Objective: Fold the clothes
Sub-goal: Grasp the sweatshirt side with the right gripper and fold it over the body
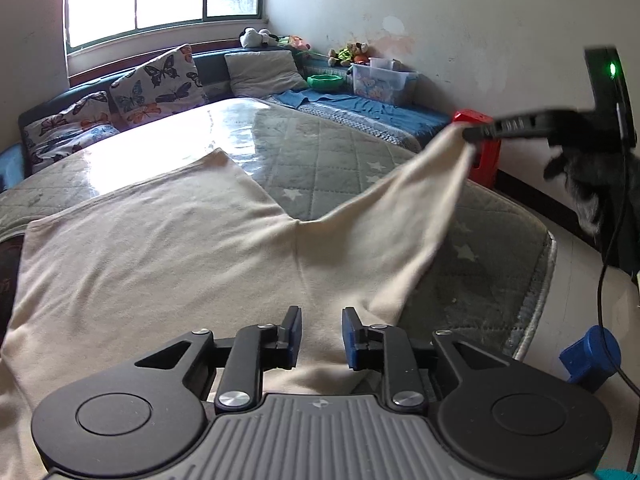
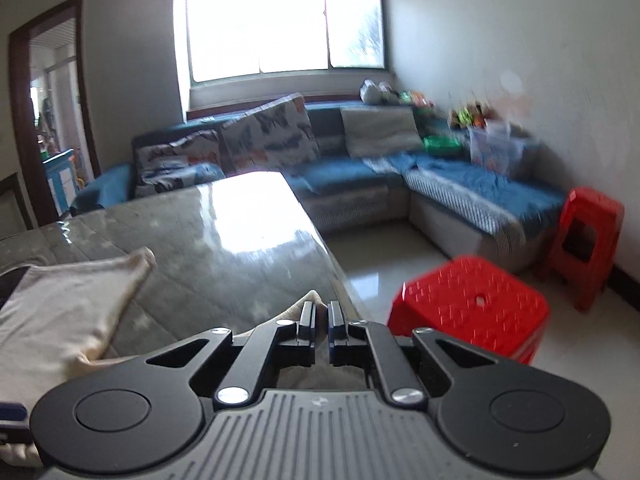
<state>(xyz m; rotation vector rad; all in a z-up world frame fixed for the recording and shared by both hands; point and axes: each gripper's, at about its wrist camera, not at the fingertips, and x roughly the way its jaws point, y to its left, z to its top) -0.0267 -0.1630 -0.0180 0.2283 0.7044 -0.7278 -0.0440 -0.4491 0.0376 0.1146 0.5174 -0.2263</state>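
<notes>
Overhead-lit quilted grey table (image 1: 340, 168) under cream garment (image 1: 168, 248), blue sofa (image 2: 460, 184) beyond.

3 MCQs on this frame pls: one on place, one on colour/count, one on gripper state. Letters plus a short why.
1. Where does the cream garment lie?
A. on the sofa
B. on the quilted table cover
C. on the floor

2. How many red stools show in the right wrist view?
A. one
B. two
C. three

3. What is the left gripper doing?
A. open above the garment
B. shut on a sleeve
C. shut on a pillow

Answers:
1 B: the garment is spread on the grey-green quilted cover with stars, while the sofa stands behind the table.
2 B: one red stool stands close by the table, another red stool by the wall.
3 A: its fingers stand apart with cloth visible between them, gripping nothing; it is the right gripper that is shut on the garment's sleeve and lifts it.
</notes>
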